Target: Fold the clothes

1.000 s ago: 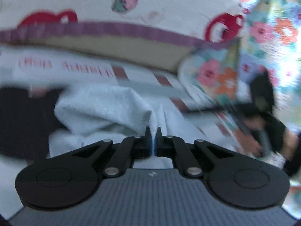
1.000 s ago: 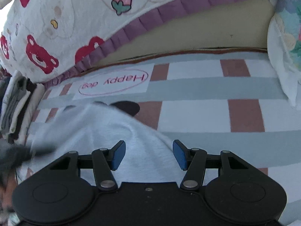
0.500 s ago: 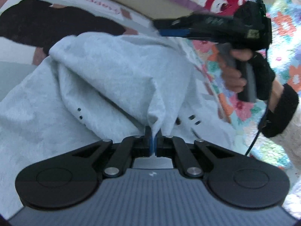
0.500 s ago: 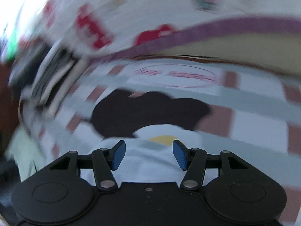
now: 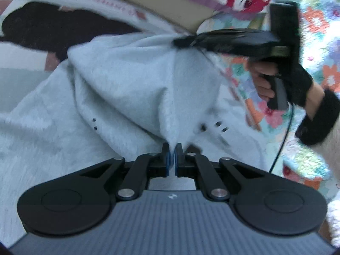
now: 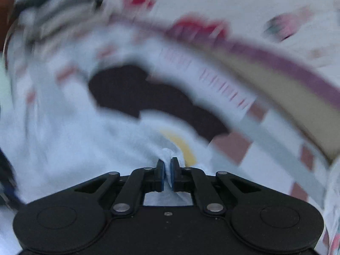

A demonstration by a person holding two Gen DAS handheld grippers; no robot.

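Left gripper (image 5: 172, 153): jaws closed to a narrow slit, pinching a fold of the pale grey garment (image 5: 127, 89), which rises from the pads as a taut ridge. Right gripper (image 6: 167, 165): jaws likewise nearly together, clamping a bunched tuft of the same garment (image 6: 63, 131); the right wrist view is motion-blurred, so finer detail cannot be read. In the left wrist view the right gripper (image 5: 184, 41) appears at upper right, its tip meeting the far peak of the cloth, with the gloved right hand (image 5: 282, 85) on its handle. The garment lies draped over the checked bedsheet (image 6: 282, 148), partly lifted between the two grips; a yellow patch (image 6: 182, 146) shows on it just beyond the right jaws. A dark garment (image 5: 53, 27) lies on the sheet beyond the grey one, toward the bear-print pillow (image 5: 248, 0) with purple trim. A floral quilt (image 5: 318, 21) borders the right edge of the bed.
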